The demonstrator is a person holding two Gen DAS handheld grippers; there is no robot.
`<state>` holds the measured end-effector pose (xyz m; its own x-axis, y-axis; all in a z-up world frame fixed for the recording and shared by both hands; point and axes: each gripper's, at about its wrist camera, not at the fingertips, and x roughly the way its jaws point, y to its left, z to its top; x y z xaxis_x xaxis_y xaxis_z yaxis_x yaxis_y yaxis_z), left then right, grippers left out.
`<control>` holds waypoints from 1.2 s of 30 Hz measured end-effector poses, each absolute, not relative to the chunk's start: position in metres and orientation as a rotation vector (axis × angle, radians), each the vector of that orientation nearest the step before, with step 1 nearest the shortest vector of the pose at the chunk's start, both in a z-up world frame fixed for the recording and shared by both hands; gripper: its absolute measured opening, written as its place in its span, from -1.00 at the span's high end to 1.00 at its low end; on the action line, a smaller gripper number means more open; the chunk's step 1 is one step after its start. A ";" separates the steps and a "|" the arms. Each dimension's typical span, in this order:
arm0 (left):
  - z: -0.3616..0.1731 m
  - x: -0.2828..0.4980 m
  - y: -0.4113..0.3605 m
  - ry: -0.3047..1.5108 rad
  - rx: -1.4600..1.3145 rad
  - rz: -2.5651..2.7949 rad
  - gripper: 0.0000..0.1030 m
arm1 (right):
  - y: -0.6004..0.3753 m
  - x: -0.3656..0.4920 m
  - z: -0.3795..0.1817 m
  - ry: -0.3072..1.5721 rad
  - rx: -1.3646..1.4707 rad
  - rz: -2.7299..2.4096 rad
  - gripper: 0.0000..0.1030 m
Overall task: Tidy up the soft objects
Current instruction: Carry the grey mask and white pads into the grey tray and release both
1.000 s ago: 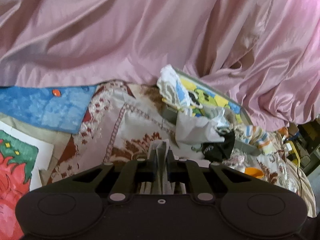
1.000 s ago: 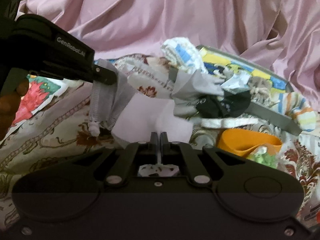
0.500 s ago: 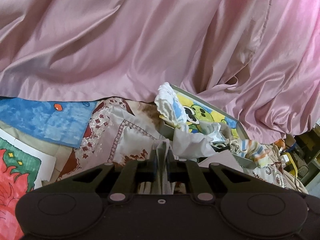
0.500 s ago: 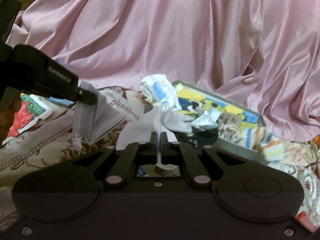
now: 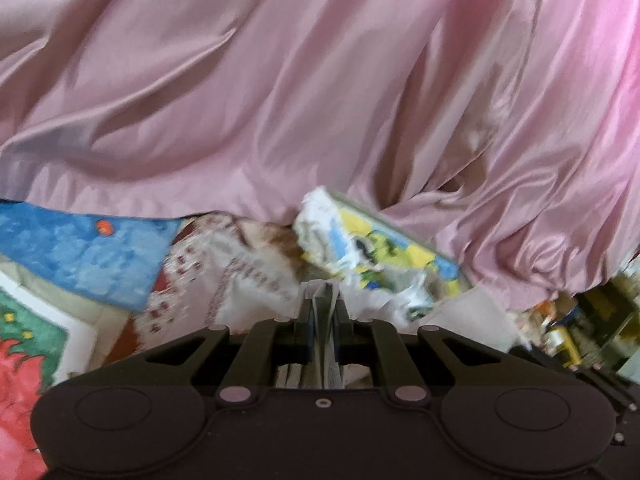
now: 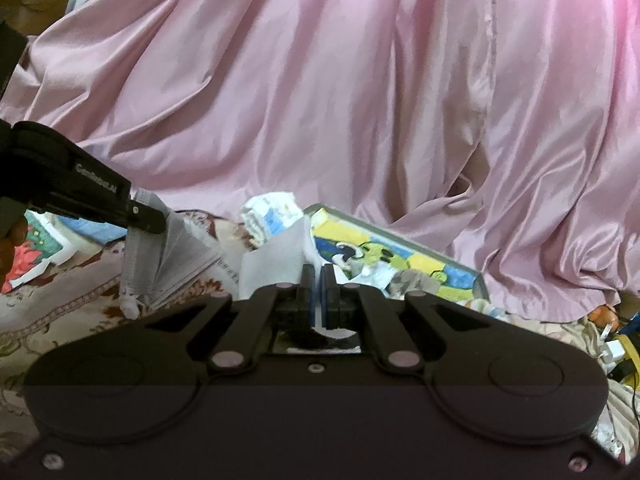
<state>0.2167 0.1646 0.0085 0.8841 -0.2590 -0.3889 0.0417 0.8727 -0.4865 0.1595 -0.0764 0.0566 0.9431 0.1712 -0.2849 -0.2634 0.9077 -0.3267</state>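
My left gripper (image 5: 323,300) is shut on a grey pleated face mask (image 5: 325,344); in the right wrist view the left gripper (image 6: 154,222) holds that mask (image 6: 176,264) hanging at the left. My right gripper (image 6: 318,276) is shut on a white paper tissue (image 6: 276,264) that stands up between the pads. Behind both lies a grey tray with a colourful cartoon bottom (image 6: 420,264), holding several crumpled soft items; a white and blue cloth bundle (image 6: 272,212) sits at its near left corner. The tray also shows in the left wrist view (image 5: 400,256).
Pink satin drapery (image 6: 320,80) fills the background. A patterned beige and brown cloth (image 6: 60,304) covers the surface. A blue mat (image 5: 80,256) and a red and green picture (image 5: 24,352) lie at the left. Clutter (image 6: 616,340) sits at the far right.
Both grippers have risen and tilted upward, so more drapery and less of the surface shows. The mask and the tissue stay gripped and were lifted clear of the tray.
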 end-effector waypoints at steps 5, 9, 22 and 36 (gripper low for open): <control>0.027 0.226 0.153 0.351 -0.468 -0.212 0.82 | -0.080 0.164 0.070 0.225 -0.384 0.215 1.00; 0.037 0.241 0.144 0.303 -0.482 -0.240 0.82 | -0.088 0.177 0.087 0.205 -0.385 0.203 1.00; 0.040 0.299 0.134 0.223 -0.517 -0.276 0.82 | -0.089 0.267 0.131 0.166 -0.479 0.165 1.00; 0.006 0.352 0.130 0.239 -0.572 -0.309 0.82 | -0.068 0.362 0.090 0.338 -0.410 0.142 1.00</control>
